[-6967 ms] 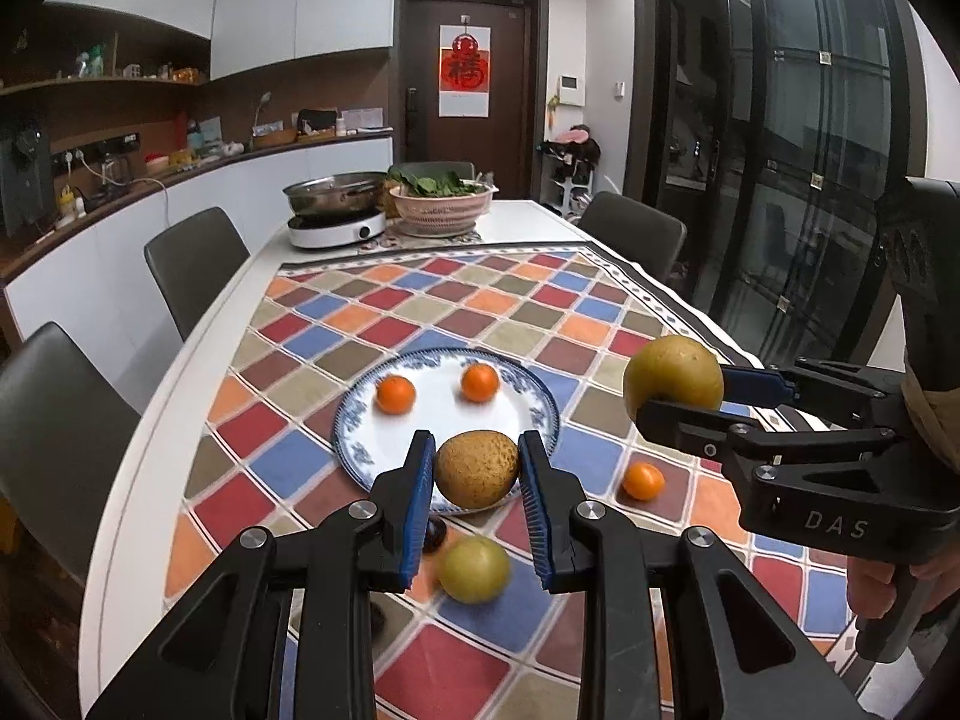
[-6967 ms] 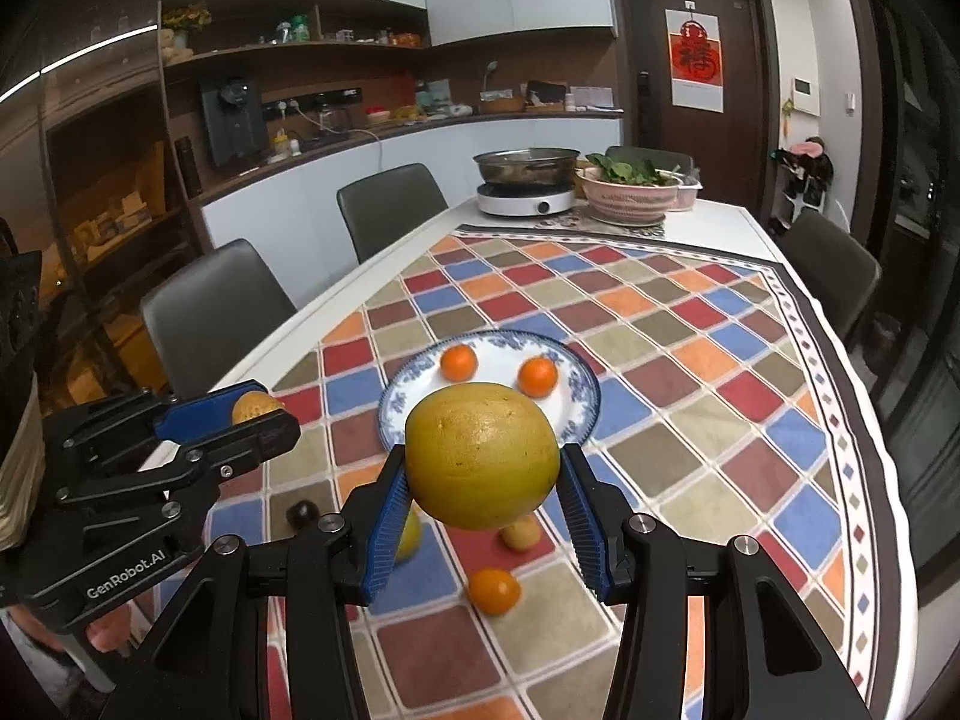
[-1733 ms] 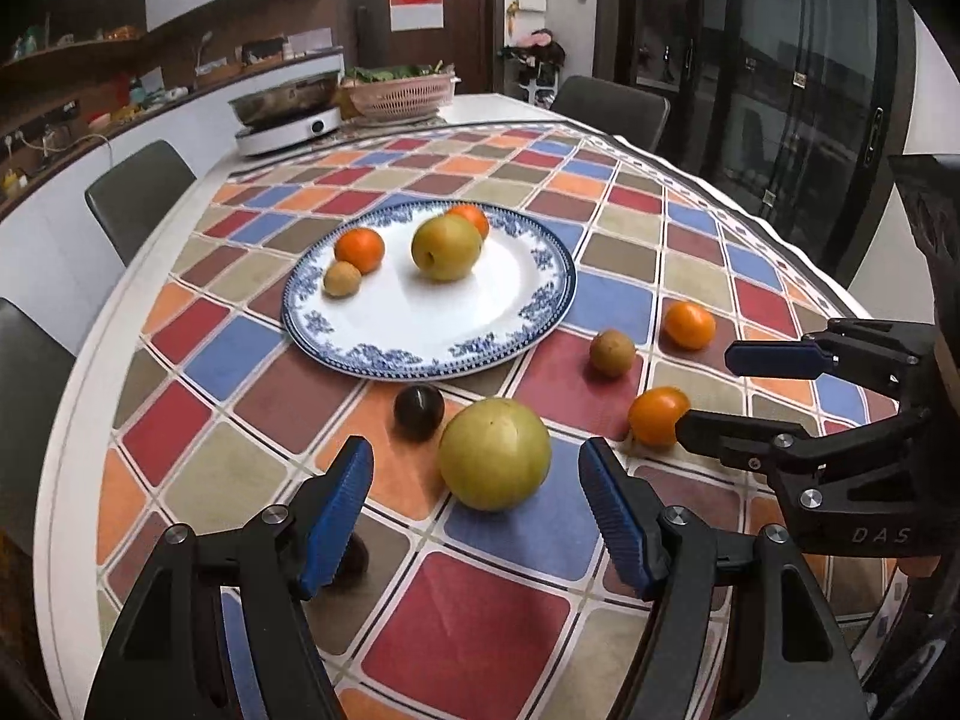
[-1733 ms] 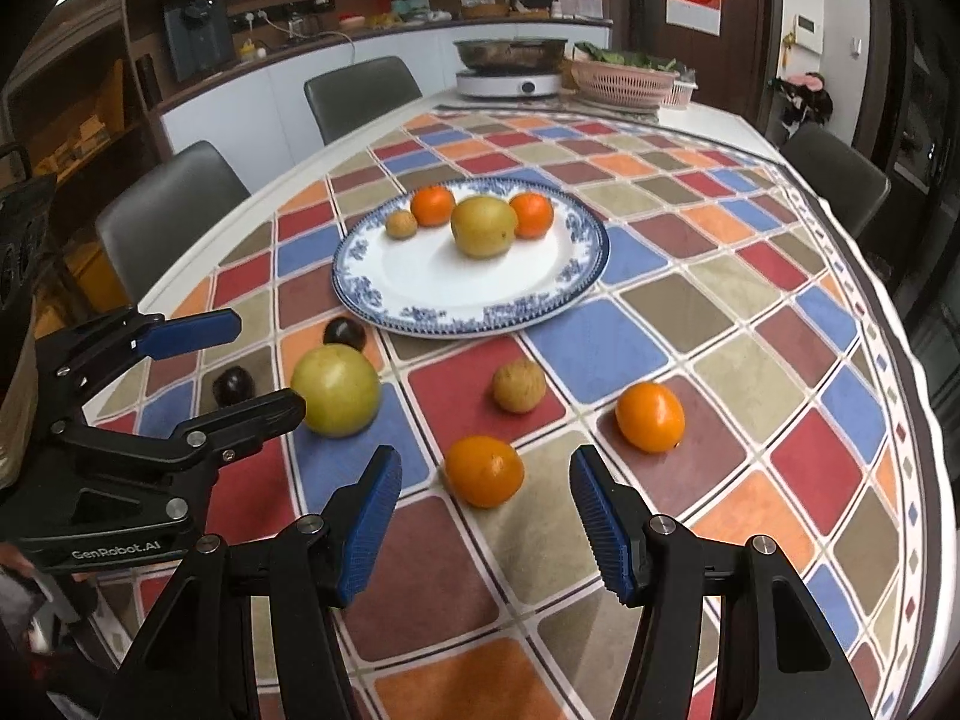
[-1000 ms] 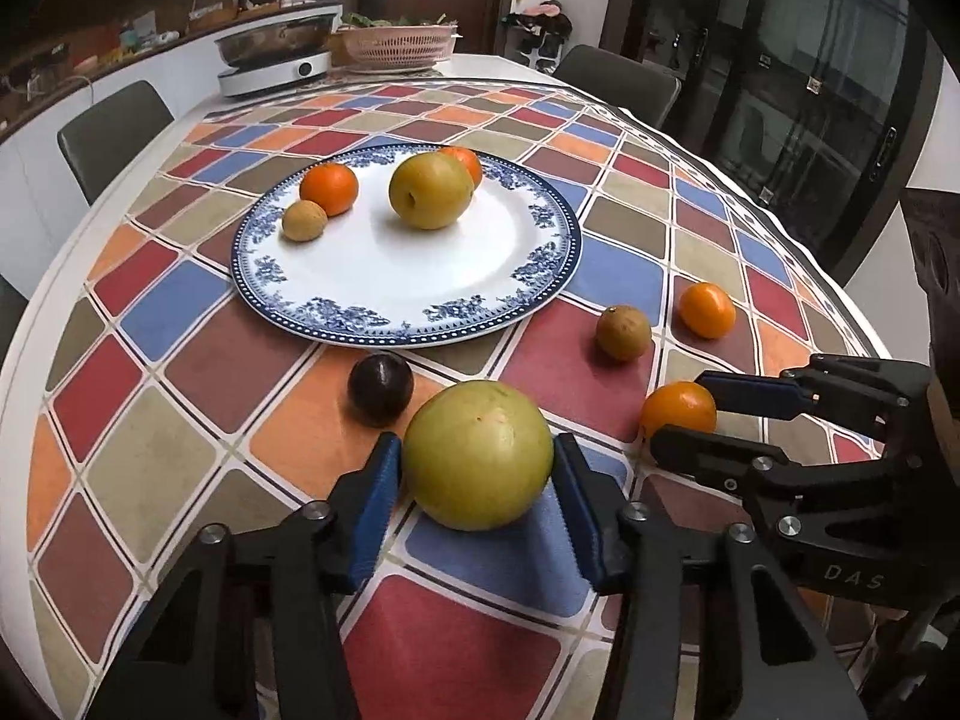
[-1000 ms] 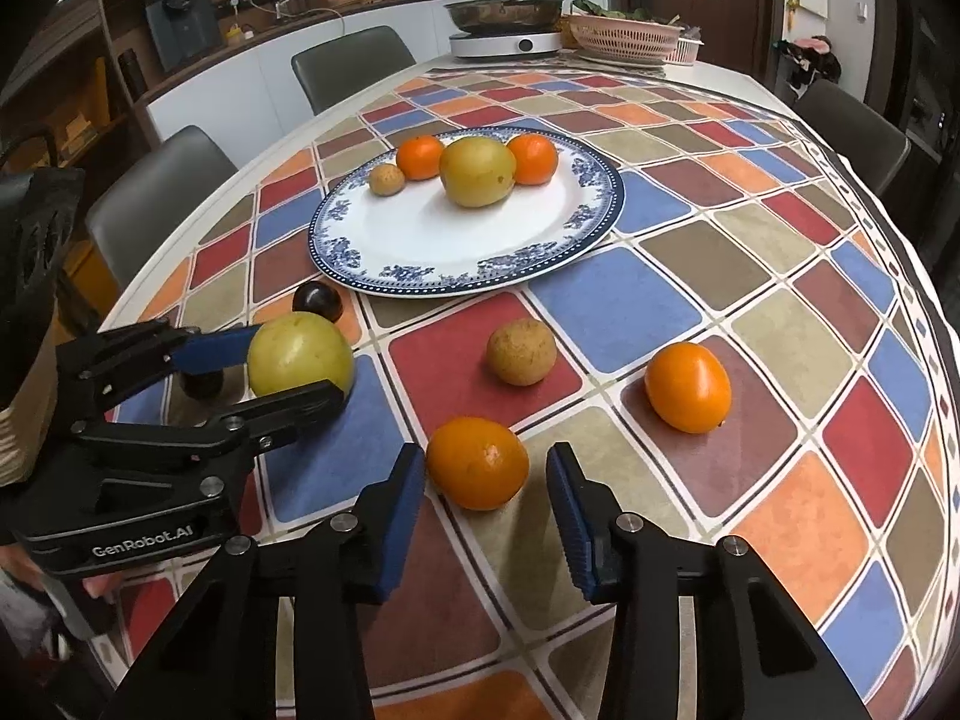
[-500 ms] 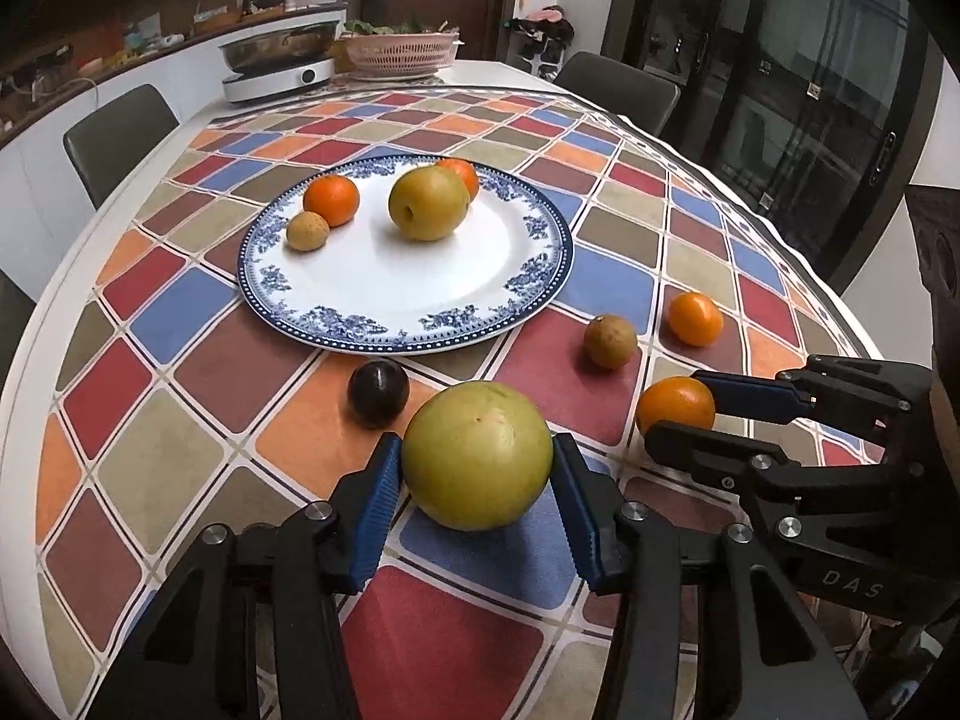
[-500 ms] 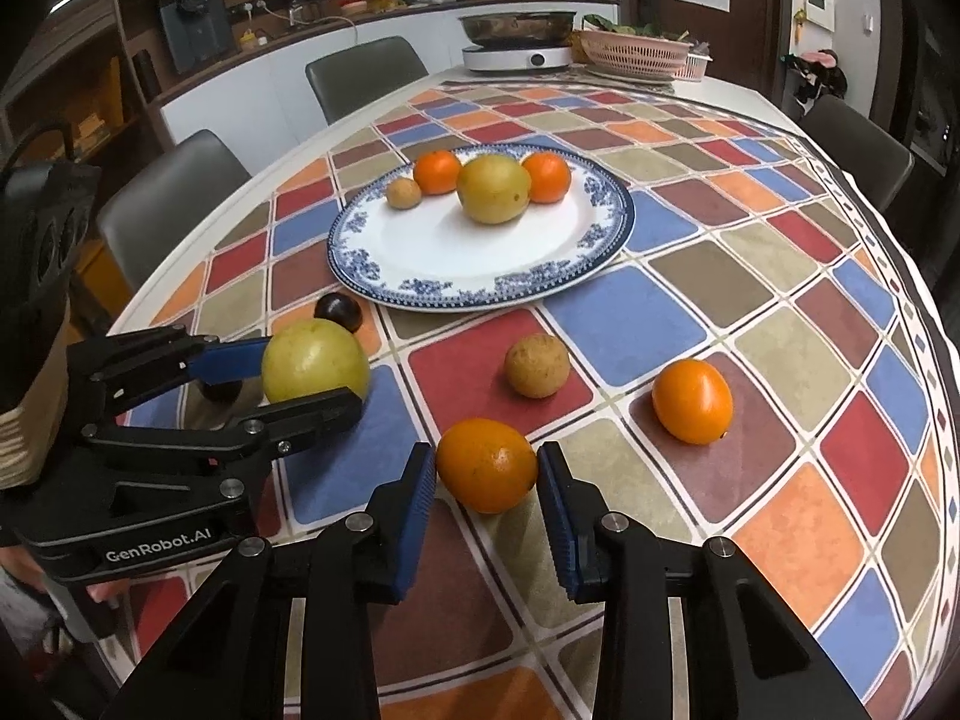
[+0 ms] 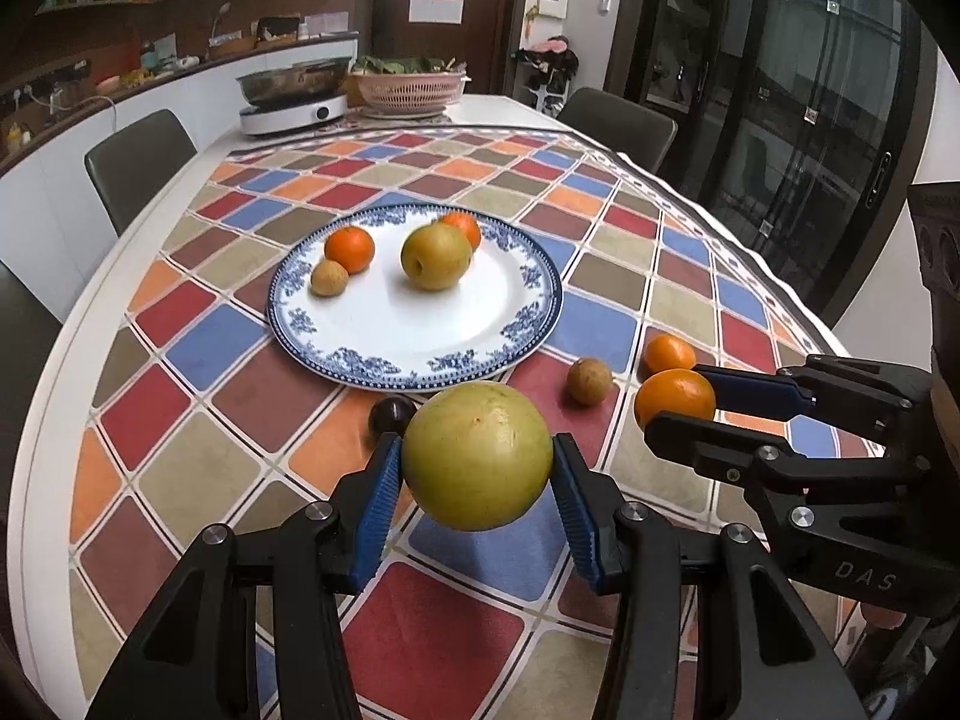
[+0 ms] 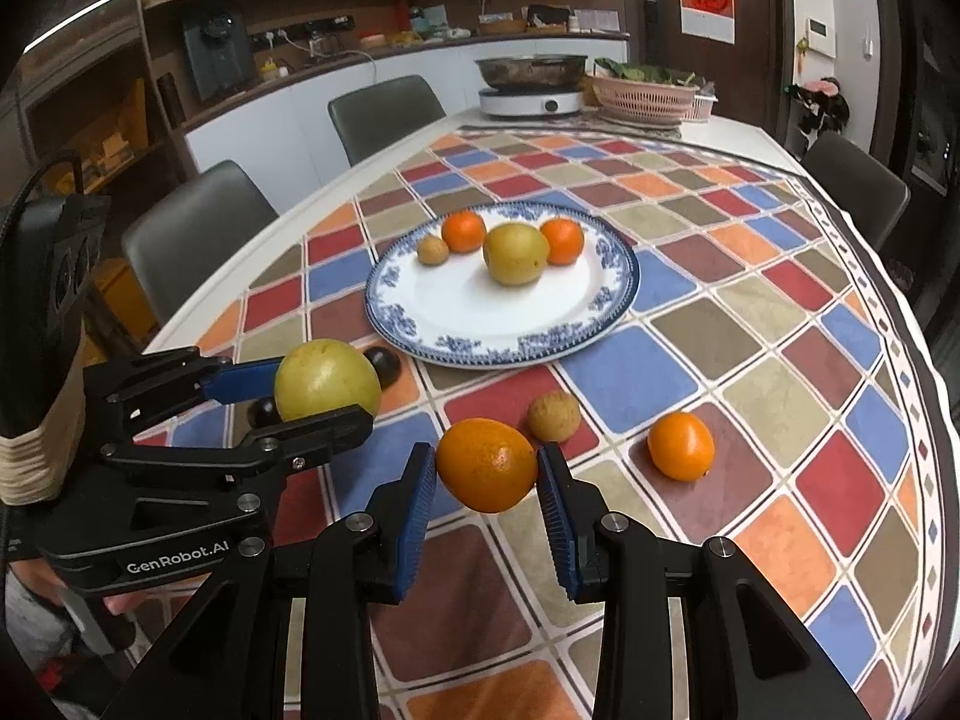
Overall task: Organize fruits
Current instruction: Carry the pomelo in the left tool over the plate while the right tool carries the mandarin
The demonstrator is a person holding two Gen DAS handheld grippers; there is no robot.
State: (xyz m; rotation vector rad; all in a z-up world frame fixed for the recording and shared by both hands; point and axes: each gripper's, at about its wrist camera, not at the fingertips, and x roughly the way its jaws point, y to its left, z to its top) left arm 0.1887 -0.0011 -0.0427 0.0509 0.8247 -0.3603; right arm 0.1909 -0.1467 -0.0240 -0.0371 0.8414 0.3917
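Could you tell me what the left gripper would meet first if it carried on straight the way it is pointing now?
Probably the plate. The left gripper, shut on the pear, aims down and forward at its near rim; the dark plum sits just left of that line. Depth is hard to judge.

You face a long white table [image 9: 54,372] under a checked multicolour cloth [image 9: 606,282], with grey chairs [image 10: 384,114] alongside. Beyond you: white cabinets [image 10: 282,126], dark wooden shelving [image 10: 312,6], a brown door [image 9: 480,12], dark glass doors [image 9: 780,90].
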